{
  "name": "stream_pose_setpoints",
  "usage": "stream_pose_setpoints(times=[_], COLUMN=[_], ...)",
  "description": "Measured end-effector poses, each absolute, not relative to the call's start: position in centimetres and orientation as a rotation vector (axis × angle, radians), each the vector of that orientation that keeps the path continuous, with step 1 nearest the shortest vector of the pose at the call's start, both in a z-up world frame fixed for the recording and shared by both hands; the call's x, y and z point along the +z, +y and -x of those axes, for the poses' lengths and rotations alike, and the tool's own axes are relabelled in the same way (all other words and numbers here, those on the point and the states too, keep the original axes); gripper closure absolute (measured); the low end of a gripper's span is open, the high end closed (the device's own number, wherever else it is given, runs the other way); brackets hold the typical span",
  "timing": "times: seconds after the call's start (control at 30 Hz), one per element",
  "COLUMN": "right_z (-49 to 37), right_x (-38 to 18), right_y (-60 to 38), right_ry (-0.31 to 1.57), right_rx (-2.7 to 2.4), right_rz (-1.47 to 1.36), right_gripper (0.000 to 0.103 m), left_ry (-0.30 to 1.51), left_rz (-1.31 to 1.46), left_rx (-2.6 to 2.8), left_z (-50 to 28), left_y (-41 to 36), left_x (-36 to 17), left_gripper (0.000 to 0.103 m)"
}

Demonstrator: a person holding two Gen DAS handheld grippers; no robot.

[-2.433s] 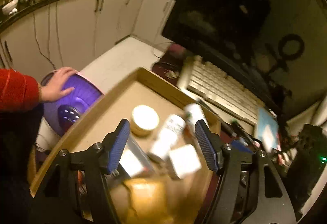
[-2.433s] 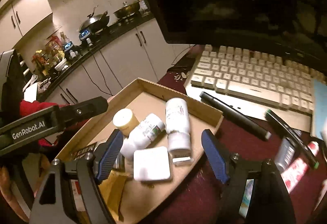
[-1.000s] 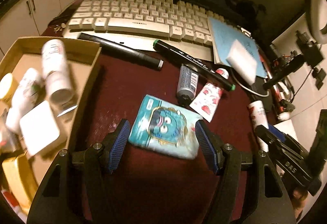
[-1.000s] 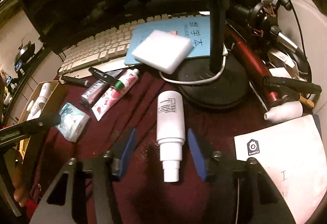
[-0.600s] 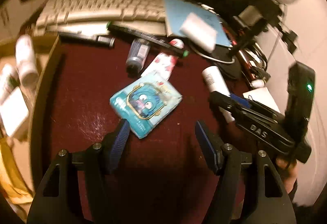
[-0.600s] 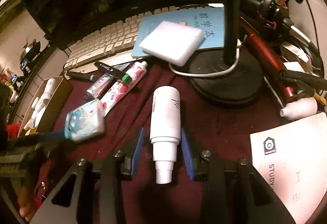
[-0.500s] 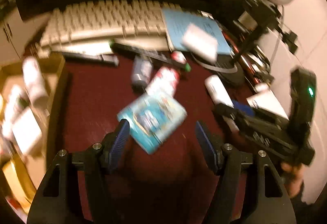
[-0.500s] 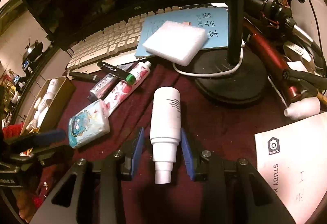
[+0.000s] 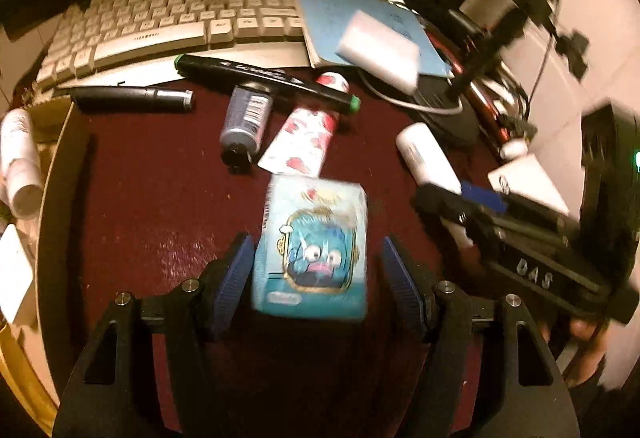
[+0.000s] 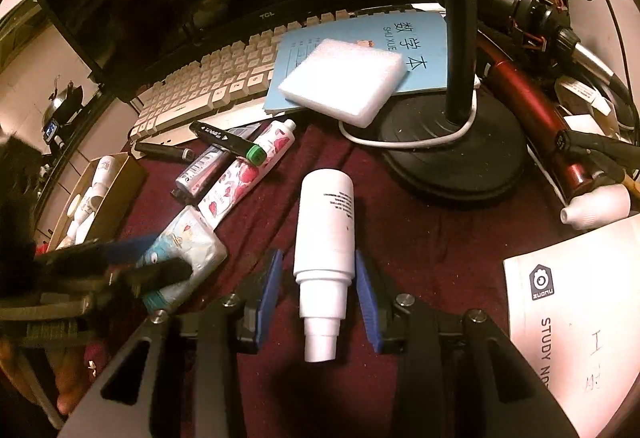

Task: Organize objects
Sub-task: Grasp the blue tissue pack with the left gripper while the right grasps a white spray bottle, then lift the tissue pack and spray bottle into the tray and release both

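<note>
A blue cartoon-printed tissue pack (image 9: 312,250) lies on the dark red table top between the fingers of my left gripper (image 9: 318,274). That gripper is open, with a gap showing at its right pad. A white bottle (image 10: 326,222) lies on its side with its cap toward me. My right gripper (image 10: 318,278) is shut on the bottle's shoulder. In the left wrist view the bottle (image 9: 424,154) and the right gripper's blue pad (image 9: 480,196) show at the right. At the left stands a cardboard box (image 9: 60,142) holding several white bottles.
Behind lie a beige keyboard (image 9: 180,18), two black markers (image 9: 264,78), a dark tube (image 9: 244,122) and a red-patterned tube (image 9: 304,138). A white foam pad (image 10: 344,78) rests on a blue notebook. A black lamp base (image 10: 452,158) and a white paper (image 10: 580,298) are at the right.
My left gripper swung from the box over to the tissue pack and rolled, so the pack now lies lengthwise between its fingers. My right gripper's jaws narrowed onto the white bottle.
</note>
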State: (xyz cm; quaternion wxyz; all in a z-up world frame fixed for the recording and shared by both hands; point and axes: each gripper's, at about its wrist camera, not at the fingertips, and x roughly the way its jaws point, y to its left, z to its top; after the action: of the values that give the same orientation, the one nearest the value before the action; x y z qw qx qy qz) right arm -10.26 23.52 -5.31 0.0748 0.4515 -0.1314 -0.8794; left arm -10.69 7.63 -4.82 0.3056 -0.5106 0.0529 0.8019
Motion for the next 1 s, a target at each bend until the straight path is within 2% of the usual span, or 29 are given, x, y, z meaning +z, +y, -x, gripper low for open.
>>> stream_pose_setpoints(times=[0.13,0.23,0.3,0.33,0.5,0.53,0.57,1.0], right_z=[10.4,10.5,10.6,10.6,10.6,10.4,10.2,6.0], right_x=[-5.3,-5.3,-5.2,-5.2,-5.2,-5.2,-5.2,-4.3], right_y=[23.4,23.3,23.3,23.3,22.9,22.8,22.8,19.2], right_ry=[-0.392,-0.362,-0.351,-0.349,-0.297,-0.286,-0.295,-0.314], right_rx=[-2.643,-2.643,-2.645,-2.647,-2.675,-2.682,-2.679,-2.566], right_rz=[-1.36,-1.37,-1.375,-1.377,-1.376,-1.38,-1.38,-1.338], right_gripper=[0.066,0.066,0.066,0.066,0.067,0.074,0.074,0.074], left_ry=[0.279,0.295,0.292,0.284,0.182,0.168,0.142,0.008], left_rz=[1.372,1.37,1.353,1.348,1.371,1.371,1.37,1.359], left_rx=[2.222,2.252,2.263,2.264,2.287,2.295,2.305,2.338], left_z=[10.7,10.7,10.4,10.2,9.2,8.9,8.3,3.7], left_y=[8.6,8.9,8.6,8.4,6.1,5.8,5.1,1.0], left_x=[-5.5,-5.6,-5.6,-5.6,-5.4,-5.4,-5.4,-4.9], left_gripper=[0.036,0.036,0.043,0.05,0.055,0.056,0.058,0.06])
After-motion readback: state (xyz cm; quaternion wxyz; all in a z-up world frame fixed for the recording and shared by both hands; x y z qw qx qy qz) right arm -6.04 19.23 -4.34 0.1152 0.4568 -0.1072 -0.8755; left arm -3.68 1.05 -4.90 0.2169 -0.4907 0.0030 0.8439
